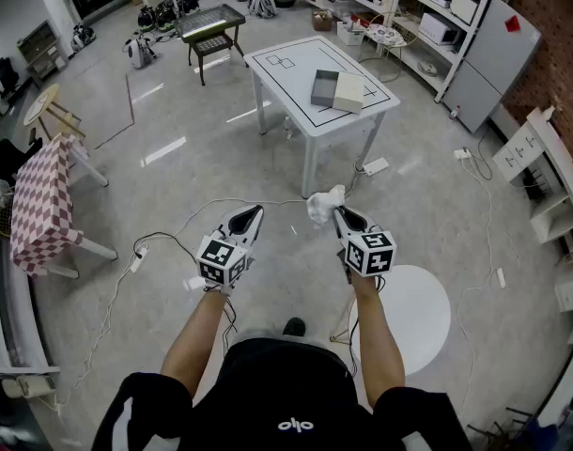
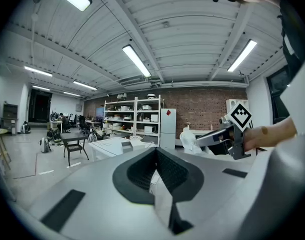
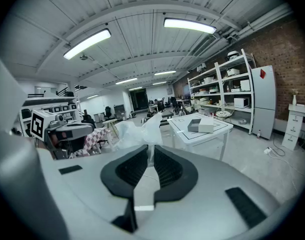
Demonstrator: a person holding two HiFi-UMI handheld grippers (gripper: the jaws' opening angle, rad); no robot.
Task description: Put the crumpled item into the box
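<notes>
The crumpled item (image 1: pixel 325 204) is a white, thin, wrinkled wad, and my right gripper (image 1: pixel 338 212) is shut on it in the air. In the right gripper view the crumpled item (image 3: pixel 137 132) sticks out past that gripper's (image 3: pixel 151 149) narrow jaws. My left gripper (image 1: pixel 256 211) is held beside it, a little to the left, shut with nothing in it (image 2: pixel 155 151). A grey open box (image 1: pixel 324 87) and its white lid (image 1: pixel 349 92) lie on the white table (image 1: pixel 286 71) some way ahead. The same box (image 3: pixel 195 125) shows in the right gripper view.
A round white stool (image 1: pixel 410 314) stands just right of the person. A table with a checked cloth (image 1: pixel 40 200) is at the left. Cables and a power strip (image 1: pixel 374 166) lie on the floor near the white table. Shelves (image 1: pixel 427 26) line the far right wall.
</notes>
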